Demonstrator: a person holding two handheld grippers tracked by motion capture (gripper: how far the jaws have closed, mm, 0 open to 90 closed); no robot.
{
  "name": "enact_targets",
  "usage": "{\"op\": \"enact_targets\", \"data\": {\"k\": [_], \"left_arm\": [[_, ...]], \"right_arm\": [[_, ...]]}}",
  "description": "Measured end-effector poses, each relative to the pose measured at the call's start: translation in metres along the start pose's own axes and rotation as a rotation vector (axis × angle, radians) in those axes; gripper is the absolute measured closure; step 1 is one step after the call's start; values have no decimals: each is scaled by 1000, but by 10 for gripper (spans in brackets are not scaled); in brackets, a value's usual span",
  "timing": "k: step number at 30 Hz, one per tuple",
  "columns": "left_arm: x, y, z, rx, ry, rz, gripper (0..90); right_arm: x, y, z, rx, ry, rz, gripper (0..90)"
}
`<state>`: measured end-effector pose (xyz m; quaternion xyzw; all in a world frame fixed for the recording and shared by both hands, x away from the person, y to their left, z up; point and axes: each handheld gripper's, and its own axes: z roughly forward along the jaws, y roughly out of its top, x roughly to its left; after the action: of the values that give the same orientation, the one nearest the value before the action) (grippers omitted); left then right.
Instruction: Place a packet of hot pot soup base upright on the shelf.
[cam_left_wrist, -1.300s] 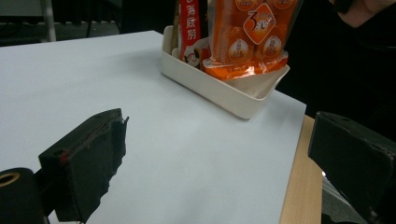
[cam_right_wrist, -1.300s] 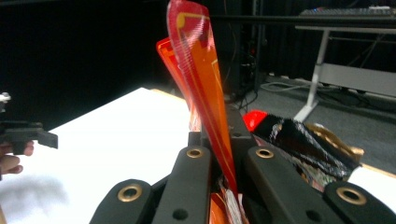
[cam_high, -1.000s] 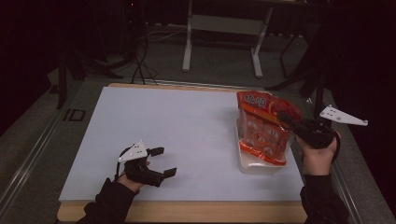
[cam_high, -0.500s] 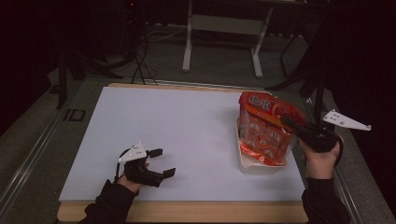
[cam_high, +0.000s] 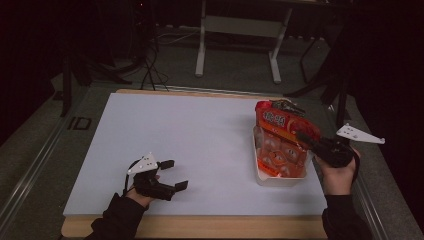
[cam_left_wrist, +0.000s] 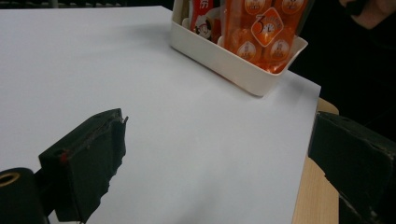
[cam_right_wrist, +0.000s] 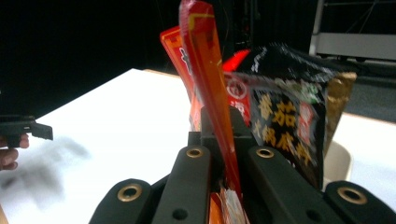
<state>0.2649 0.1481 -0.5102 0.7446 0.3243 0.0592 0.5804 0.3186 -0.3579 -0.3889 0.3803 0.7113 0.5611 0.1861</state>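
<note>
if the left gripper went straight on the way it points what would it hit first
Probably the white tray holding the orange packets. The left gripper stands open and aims across bare white table toward it, though the line may pass just beside the tray's near corner.

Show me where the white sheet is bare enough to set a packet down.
Bare: the wide white sheet between the left tool and the white bin, and the far left corner. Crowded: the right edge, where the right tool grips an orange packet over the packed bin.
</note>
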Motion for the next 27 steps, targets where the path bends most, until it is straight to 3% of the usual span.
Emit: {"op": "enact_targets", "data": {"k": [4, 9, 17, 22, 27], "left_arm": [[-1, 0, 0, 10, 3, 1, 45], [-2, -2, 1, 20, 0, 1, 45], [-1, -3, 4, 12, -2, -2, 45], [-1, -5, 2, 21, 8, -3, 45], [-2, -2, -3, 25, 18, 16, 45]], "right_arm": [[-6, -14, 0, 32, -17, 14, 900], [-16, -27, -9, 34, -30, 52, 899], [-16, -27, -9, 41, -37, 46, 893], [-16, -25, -6, 64, -39, 51, 822], [-9, -15, -7, 62, -48, 31, 670]]}}
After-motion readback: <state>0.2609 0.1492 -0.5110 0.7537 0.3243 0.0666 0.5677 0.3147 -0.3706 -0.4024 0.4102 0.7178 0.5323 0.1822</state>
